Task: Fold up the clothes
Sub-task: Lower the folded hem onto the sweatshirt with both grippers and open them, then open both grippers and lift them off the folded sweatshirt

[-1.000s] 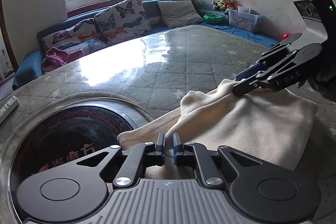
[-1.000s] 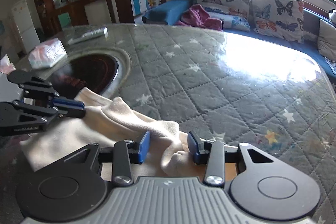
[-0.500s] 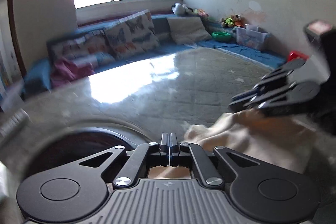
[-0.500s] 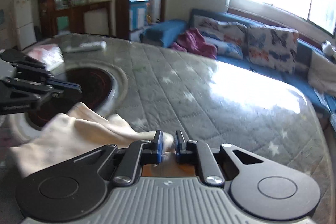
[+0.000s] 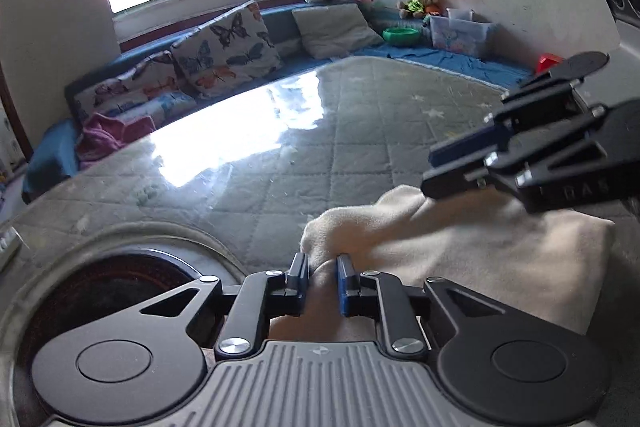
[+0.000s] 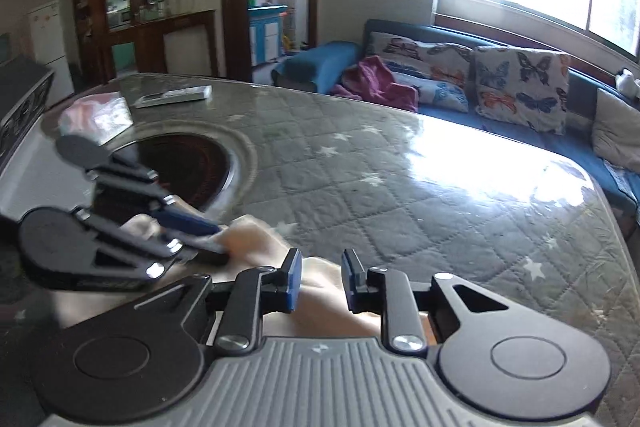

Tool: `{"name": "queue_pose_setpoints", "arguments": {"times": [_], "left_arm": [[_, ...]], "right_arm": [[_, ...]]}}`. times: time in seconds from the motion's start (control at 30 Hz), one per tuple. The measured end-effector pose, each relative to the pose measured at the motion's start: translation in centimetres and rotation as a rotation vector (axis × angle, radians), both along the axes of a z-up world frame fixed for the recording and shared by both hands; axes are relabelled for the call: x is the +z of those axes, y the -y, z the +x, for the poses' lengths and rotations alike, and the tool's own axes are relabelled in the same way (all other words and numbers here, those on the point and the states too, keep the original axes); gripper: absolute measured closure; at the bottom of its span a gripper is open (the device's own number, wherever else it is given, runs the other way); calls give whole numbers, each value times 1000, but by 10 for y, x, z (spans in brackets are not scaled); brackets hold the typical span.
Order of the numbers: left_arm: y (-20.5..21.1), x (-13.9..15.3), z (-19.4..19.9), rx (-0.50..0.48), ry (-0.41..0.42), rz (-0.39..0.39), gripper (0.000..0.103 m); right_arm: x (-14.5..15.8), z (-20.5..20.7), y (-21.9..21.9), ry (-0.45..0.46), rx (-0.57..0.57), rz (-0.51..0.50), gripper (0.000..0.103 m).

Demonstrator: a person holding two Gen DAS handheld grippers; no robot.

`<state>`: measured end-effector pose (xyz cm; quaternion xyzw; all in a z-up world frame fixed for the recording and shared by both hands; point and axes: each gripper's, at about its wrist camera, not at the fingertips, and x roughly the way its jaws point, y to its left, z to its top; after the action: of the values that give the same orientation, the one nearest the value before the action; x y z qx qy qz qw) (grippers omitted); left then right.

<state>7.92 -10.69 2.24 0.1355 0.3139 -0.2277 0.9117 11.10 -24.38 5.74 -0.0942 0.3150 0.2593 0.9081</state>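
A cream cloth (image 5: pixel 480 255) lies folded over on the quilted table cover (image 5: pixel 360 131), near my edge. My left gripper (image 5: pixel 321 277) is open by a narrow gap, and a bunched fold of the cloth runs between its blue pads. In the left wrist view my right gripper (image 5: pixel 440 167) hovers just above the cloth's far corner, its fingers apart. The right wrist view shows the right gripper (image 6: pixel 322 281) open, with the cloth (image 6: pixel 332 303) lying between and under its fingers. There the left gripper (image 6: pixel 216 239) sits close on the left, its tips at the cloth's edge.
A round black inset (image 5: pixel 100 287) is sunk into the table (image 6: pixel 400 195) left of the cloth. A remote (image 6: pixel 174 95) and a tissue pack (image 6: pixel 96 113) lie at the far left corner. A blue sofa with butterfly cushions (image 5: pixel 224 47) runs behind the table.
Half a second ago both grippers were shut on the cloth; both now have their fingers apart. The two grippers have come closer together, and the cloth's left edge now lies folded toward the right.
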Motion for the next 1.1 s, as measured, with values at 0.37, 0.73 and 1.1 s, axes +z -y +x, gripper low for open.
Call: {"name": "queue_pose_setpoints", "arguments": {"times": [0.37,0.73,1.1], "left_arm": [[-11,8,1,88,1,-44,60],[16,29,-17,34,7,-150,70],[21,-2,2,109,-68,-154,71]], "right_arm": [[-11,-5,11,-22,-54,33,82],[-14,-26,47,-45,-165,53,82],[-10,-20,50,-34,-197,101,82]]}}
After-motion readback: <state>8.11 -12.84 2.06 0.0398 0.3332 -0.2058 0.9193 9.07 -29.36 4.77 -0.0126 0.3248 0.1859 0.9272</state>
